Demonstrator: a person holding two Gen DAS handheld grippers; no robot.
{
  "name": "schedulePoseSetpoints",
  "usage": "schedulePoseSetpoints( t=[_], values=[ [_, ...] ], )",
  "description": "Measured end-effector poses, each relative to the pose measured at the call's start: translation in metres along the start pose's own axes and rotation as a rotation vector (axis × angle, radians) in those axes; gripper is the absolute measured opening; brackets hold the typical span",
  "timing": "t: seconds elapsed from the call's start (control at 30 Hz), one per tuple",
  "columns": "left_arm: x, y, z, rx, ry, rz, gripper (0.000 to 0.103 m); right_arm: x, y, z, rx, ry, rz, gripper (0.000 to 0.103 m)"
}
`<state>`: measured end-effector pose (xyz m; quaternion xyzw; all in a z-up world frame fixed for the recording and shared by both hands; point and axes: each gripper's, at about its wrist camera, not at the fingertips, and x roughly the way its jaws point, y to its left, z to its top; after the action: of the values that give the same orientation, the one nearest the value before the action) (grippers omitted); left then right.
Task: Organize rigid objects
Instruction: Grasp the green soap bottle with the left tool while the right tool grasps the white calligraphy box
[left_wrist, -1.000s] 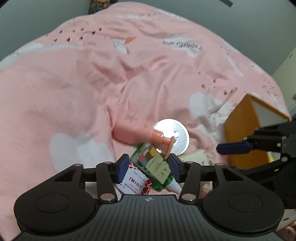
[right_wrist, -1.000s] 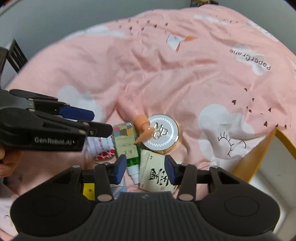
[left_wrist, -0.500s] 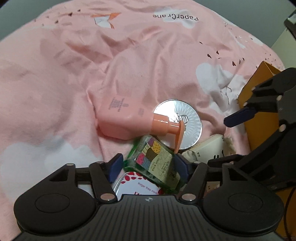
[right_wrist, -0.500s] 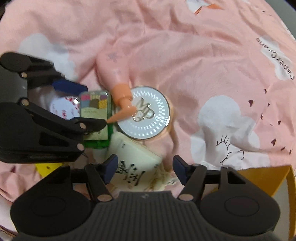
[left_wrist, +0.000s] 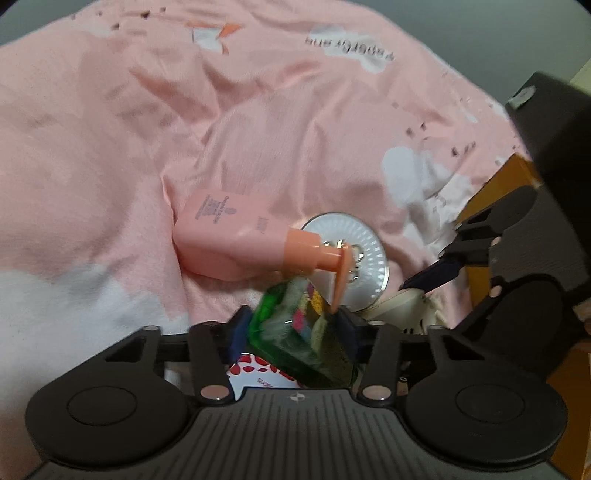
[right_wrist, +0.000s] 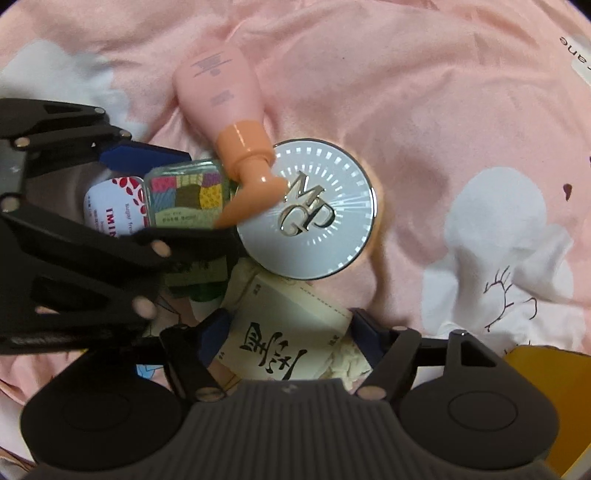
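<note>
A pile of small objects lies on a pink bedspread. My left gripper (left_wrist: 293, 328) is shut on a green bottle with a patchwork label (left_wrist: 295, 332), also in the right wrist view (right_wrist: 188, 195). My right gripper (right_wrist: 288, 332) is open, its blue pads either side of a cream packet with black characters (right_wrist: 280, 332); contact is unclear. A pink pump bottle (left_wrist: 236, 236) (right_wrist: 221, 96) lies with its spout over a round silver compact (left_wrist: 365, 258) (right_wrist: 317, 214). A white tin with red print (right_wrist: 110, 206) (left_wrist: 258, 373) sits under the green bottle.
An orange-walled box (left_wrist: 491, 206) stands at the right, its corner also in the right wrist view (right_wrist: 546, 387). The right gripper's body (left_wrist: 517, 266) is close to my left gripper. The pink bedspread (left_wrist: 110, 147) stretches wide to the left and back.
My left gripper closed on the green bottle and tilted it up. My right gripper dropped lower and forward, so the cream packet now sits between its pads.
</note>
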<state>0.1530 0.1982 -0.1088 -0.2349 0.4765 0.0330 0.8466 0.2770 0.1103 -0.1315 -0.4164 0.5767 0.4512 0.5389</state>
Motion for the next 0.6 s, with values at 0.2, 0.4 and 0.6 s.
schedulePoseSetpoints(
  t=[0.2,0.4,0.6],
  values=[
    [-0.021,-0.013,-0.015,0.032,-0.063,-0.005,0.039,-0.026,0.007,-0.017,-0.015,-0.057,-0.045,0.043],
    [-0.042,-0.024,-0.030,0.012,-0.102,-0.036,0.039,-0.046,0.013,-0.041,-0.029,-0.093,-0.069,0.020],
    [-0.048,-0.027,-0.045,-0.054,-0.081,-0.042,0.039,-0.056,0.032,-0.062,-0.075,-0.096,-0.039,0.015]
  ],
)
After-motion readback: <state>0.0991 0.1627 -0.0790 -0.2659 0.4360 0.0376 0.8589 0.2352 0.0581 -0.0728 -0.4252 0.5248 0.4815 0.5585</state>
